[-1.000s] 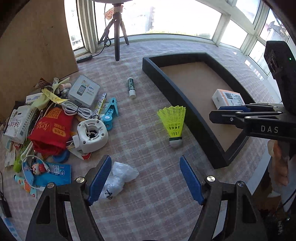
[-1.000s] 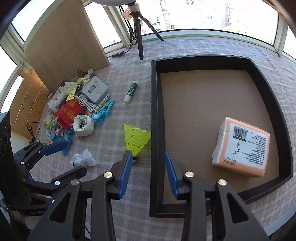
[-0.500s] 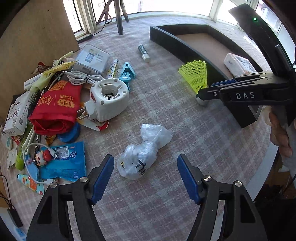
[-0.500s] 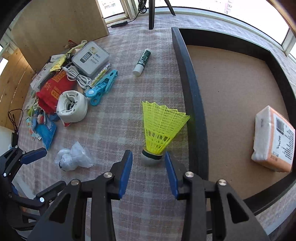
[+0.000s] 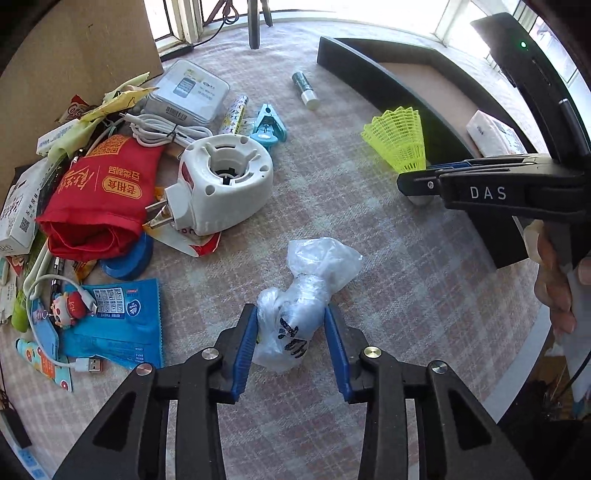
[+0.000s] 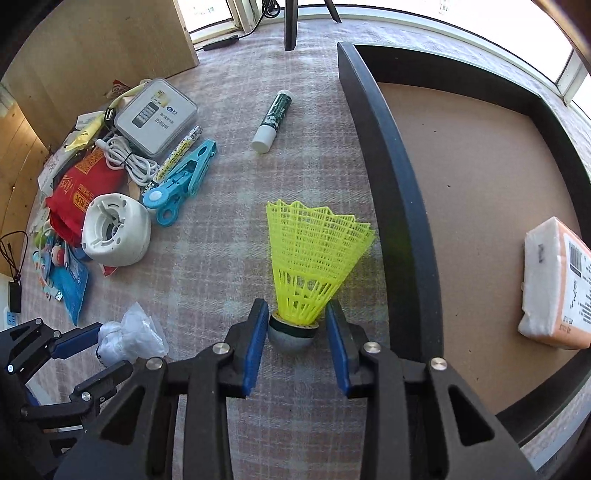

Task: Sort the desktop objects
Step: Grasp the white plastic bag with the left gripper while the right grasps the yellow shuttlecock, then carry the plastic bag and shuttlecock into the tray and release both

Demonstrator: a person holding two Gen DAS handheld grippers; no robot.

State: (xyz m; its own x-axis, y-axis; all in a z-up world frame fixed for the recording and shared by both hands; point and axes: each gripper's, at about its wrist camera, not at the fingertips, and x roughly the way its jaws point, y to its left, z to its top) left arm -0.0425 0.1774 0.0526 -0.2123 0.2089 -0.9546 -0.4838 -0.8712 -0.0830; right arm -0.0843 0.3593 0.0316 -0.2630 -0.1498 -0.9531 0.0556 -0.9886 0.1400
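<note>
Checked cloth in pink and grey is seen covering the counter point(image 6: 221, 258), which is set against bright windows, with a tripod leg point(image 6: 290, 26) standing at the far edge; a black-rimmed tray point(image 6: 388, 177) occupies the right side, and a wrapped tissue pack point(image 6: 554, 288) is held in it. A heap is piled at the left: a red pouch point(image 5: 96, 199), a white plug-in device point(image 5: 221, 184), a blue clip point(image 6: 181, 181); a glue stick point(image 6: 273, 120) lies apart. The yellow shuttlecock point(image 6: 314, 258) lies just beside the tray wall, skirt pointing away, its cork flanked by the closing right gripper point(image 6: 297, 332), contact uncertain. The crumpled plastic bag point(image 5: 303, 295) is pressed between the pads of the closing left gripper point(image 5: 291, 332), lengthwise away from it.
</note>
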